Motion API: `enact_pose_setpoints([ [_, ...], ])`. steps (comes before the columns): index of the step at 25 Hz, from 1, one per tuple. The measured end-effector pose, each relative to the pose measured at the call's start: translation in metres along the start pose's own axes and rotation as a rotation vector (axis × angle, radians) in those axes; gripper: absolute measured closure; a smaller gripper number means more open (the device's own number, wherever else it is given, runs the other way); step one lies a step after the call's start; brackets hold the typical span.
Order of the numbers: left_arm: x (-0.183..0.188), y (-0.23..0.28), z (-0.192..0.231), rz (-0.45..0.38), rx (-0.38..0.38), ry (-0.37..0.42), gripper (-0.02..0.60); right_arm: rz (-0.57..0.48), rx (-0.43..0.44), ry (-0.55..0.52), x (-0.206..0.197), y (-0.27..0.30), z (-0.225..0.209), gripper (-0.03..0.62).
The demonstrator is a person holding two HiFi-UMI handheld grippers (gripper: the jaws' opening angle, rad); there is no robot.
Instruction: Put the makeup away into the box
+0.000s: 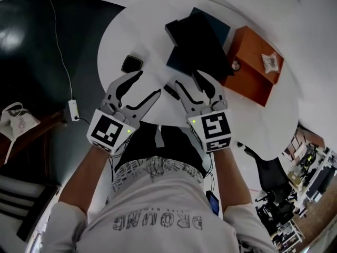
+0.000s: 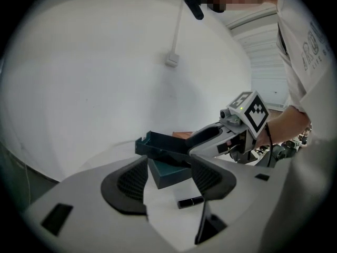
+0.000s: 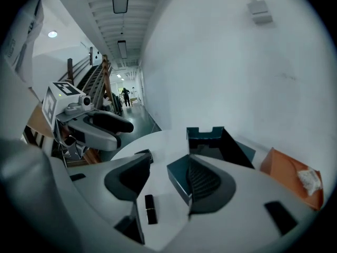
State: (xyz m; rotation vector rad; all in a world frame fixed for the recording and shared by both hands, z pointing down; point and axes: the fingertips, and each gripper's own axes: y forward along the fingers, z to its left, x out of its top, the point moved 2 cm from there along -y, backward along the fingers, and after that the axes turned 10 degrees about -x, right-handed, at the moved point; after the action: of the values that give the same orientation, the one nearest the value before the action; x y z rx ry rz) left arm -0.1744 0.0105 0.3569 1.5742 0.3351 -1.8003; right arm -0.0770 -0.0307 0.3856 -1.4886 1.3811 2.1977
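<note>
**Two open hand-held grippers either side of a makeup tube**

A person holds two grippers over a round white tabletop. The left hand-held gripper and the right hand-held gripper both have their jaws apart and hold nothing. A slim black makeup tube lies flat on the tabletop between them, outside the box. Just beyond it stands the open dark teal box. A small black compact lies to the left, and an orange box sits to the right.
</note>
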Motion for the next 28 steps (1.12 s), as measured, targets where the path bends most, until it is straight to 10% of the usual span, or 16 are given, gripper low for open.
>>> enact_pose_setpoints([
  [28, -0.052, -0.108, 0.1, -0.027, 0.207, -0.153, 0.318, 0.208, 0.301, -0.257, 0.001, 0.152, 0.137, 0.244],
])
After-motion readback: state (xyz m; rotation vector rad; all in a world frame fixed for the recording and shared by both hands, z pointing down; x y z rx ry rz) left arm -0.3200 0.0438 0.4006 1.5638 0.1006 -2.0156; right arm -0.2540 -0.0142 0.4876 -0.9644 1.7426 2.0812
